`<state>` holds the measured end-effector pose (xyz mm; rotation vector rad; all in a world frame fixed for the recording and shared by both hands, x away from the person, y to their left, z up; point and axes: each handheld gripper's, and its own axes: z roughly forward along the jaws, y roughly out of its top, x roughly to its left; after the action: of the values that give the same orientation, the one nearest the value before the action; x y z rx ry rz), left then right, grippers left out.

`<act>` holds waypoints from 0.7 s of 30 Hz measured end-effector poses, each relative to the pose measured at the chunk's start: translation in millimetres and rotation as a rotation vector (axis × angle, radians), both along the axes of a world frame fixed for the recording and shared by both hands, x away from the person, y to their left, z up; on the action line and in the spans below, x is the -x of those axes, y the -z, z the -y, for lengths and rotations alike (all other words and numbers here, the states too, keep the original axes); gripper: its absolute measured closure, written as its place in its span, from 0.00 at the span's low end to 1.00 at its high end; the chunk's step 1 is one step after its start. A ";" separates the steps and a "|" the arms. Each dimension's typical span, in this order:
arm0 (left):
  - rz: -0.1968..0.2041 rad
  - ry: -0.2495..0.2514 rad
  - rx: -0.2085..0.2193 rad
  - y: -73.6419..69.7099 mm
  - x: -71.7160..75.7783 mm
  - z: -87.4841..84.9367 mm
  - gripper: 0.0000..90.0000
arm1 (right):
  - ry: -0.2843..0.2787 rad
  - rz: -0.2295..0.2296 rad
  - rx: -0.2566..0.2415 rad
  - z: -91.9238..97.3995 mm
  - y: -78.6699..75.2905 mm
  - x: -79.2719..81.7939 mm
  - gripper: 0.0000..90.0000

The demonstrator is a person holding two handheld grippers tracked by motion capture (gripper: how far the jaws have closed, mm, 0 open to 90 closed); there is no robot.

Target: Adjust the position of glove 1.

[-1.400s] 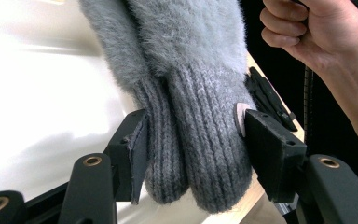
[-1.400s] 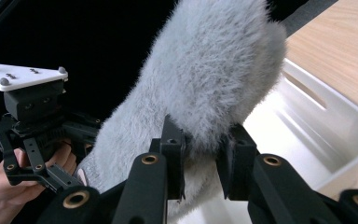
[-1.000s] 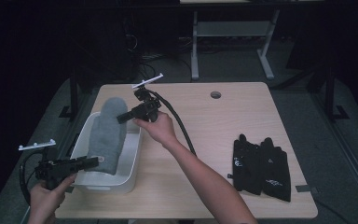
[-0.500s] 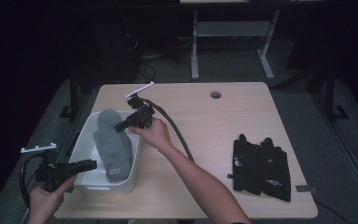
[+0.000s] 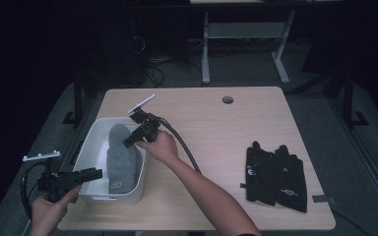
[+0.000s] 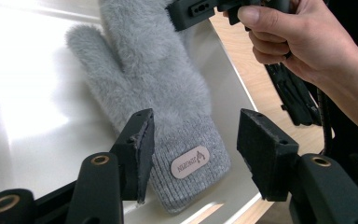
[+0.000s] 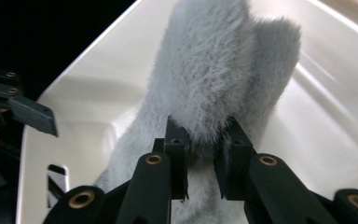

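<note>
- Right claw (image 7: 200,154) nearly closed, pinching the grey mitten (image 7: 223,70) inside the white bin (image 7: 74,107).
- Left claw (image 6: 193,154) half open, empty, its jaws having just widened, the mitten's cuff beyond them.

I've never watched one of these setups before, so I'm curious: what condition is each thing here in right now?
Grey mitten: lying in the tub, fingertip end pinched.
White tub: upright on the table, holding the mitten.
Right gripper: shut on the mitten's fluffy tip.
Left gripper: jaws apart, at the tub's near end, nothing gripped.
Black gloves: flat on the table, untouched.
</note>
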<state>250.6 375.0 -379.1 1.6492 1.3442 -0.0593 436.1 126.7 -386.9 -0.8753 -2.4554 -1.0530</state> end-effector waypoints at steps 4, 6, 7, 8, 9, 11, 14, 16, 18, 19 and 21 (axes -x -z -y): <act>-0.003 0.001 -0.005 0.0 -1.0 -0.3 0.49 | 0.032 0.029 0.038 3.1 -2.9 -0.6 0.70; 0.000 -0.003 -0.007 -0.5 -1.7 0.2 0.47 | 0.060 0.046 0.044 6.3 -4.5 -2.1 0.63; 0.001 -0.004 -0.006 -1.0 -2.0 0.8 0.47 | 0.067 0.046 0.042 8.2 -5.1 -3.2 0.63; 0.001 0.000 -0.011 -1.8 -2.1 0.9 0.47 | 0.068 0.047 0.038 10.2 -6.0 -4.0 0.63; 0.005 -0.002 -0.011 -2.4 -2.3 1.7 0.47 | 0.073 0.048 0.036 12.1 -7.4 -4.6 0.61; 0.005 -0.004 -0.015 -4.0 -2.9 3.2 0.46 | 0.081 0.052 0.030 15.9 -10.6 -5.7 0.60; 0.010 0.002 -0.023 -5.2 -4.1 4.8 0.45 | 0.081 0.051 0.022 22.2 -14.8 -6.5 0.60; 0.012 0.005 -0.024 -5.7 -4.8 6.1 0.45 | 0.079 0.052 0.017 26.6 -16.9 -6.4 0.60; 0.012 0.004 -0.019 -6.1 -5.5 8.3 0.45 | 0.078 0.056 0.012 30.8 -18.7 -6.1 0.59; 0.012 0.004 -0.019 -6.5 -5.9 9.6 0.44 | 0.084 0.051 0.004 33.4 -20.0 -5.3 0.59; 0.013 0.011 -0.023 -7.9 -6.5 11.3 0.44 | 0.085 0.052 -0.009 38.9 -21.8 -4.6 0.58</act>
<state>257.1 363.7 -371.2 1.6732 1.3310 -0.0396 440.7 87.8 -365.0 -0.9686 -2.4732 -1.1280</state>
